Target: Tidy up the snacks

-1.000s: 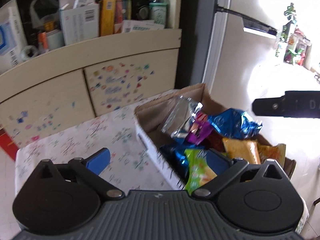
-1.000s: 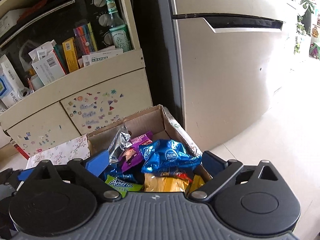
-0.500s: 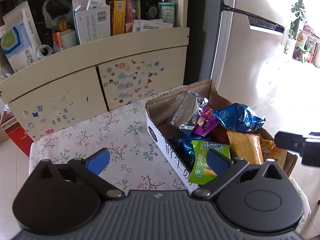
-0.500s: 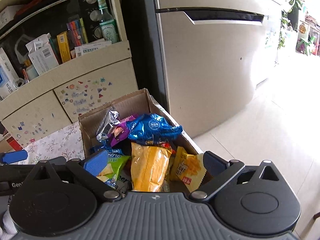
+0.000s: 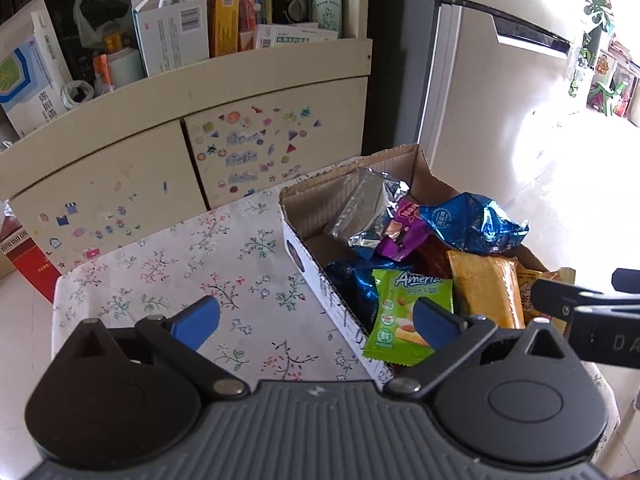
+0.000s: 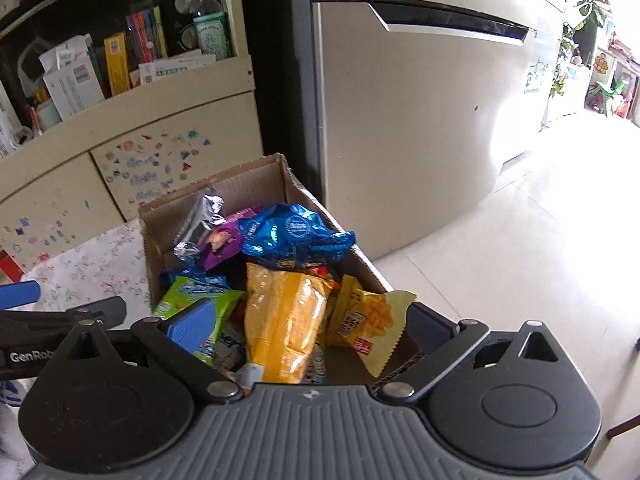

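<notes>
Hovering with jaws spread and empty, the right hand-held gripper [image 6: 308, 326] is facing the yellow snack bag [image 6: 282, 320] lying in the cardboard box [image 6: 244, 184]; it is looking light, crinkly and slippery, best pinched at a sealed edge.

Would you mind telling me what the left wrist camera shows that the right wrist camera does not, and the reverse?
Only the left wrist view shows the wide bare stretch of floral tablecloth beside the box. Only the right wrist view shows the yellow packet with the serrated edge in full, plus a broad run of tiled floor. Both show the cardboard box of snacks, the crumpled blue bag, the green Ameria packet, the stickered cabinet and the fridge. Both grippers, left and right, are open and empty.
</notes>
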`<state>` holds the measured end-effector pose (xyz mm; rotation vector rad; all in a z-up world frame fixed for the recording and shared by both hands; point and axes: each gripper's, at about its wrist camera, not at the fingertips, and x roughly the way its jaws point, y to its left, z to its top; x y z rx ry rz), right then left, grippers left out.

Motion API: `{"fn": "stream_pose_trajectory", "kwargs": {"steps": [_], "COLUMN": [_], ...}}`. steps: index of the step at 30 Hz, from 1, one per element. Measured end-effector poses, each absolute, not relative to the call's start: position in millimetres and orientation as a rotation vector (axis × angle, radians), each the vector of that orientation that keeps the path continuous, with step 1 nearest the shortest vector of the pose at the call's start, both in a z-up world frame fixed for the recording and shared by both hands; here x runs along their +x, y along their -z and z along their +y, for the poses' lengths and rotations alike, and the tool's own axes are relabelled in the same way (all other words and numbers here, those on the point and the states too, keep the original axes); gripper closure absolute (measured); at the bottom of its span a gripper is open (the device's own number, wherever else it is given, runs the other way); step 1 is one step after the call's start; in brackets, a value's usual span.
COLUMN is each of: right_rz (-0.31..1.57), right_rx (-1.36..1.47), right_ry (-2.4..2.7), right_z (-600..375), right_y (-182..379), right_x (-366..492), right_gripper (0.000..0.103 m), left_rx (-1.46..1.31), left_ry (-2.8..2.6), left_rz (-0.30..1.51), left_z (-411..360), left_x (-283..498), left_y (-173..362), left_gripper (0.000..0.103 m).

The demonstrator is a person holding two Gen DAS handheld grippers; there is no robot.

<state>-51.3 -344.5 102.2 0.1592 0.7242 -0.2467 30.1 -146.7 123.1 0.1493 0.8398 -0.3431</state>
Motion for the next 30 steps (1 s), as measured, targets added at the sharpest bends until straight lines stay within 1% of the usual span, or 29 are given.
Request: {"fn": "stream_pose_trajectory", "kwargs": {"steps": [10,30], "right_rz": [0.750,0.791], "right_rx": [0.134,0.105], "right_ry": [0.272,0.316], "right_z": [-344,-337], "right_y": [-96,-87], "right_x": [-47,-38], "right_gripper": [0.000,0.000], "left_rx": [0.119,0.182], "left_ry": [0.344,0.283], "left_rz": [0.879,0.897], "left_z": [-151,-155], "left_x": [33,38], "left_y": [-117,-110], "left_gripper": [0.001,0.001]}}
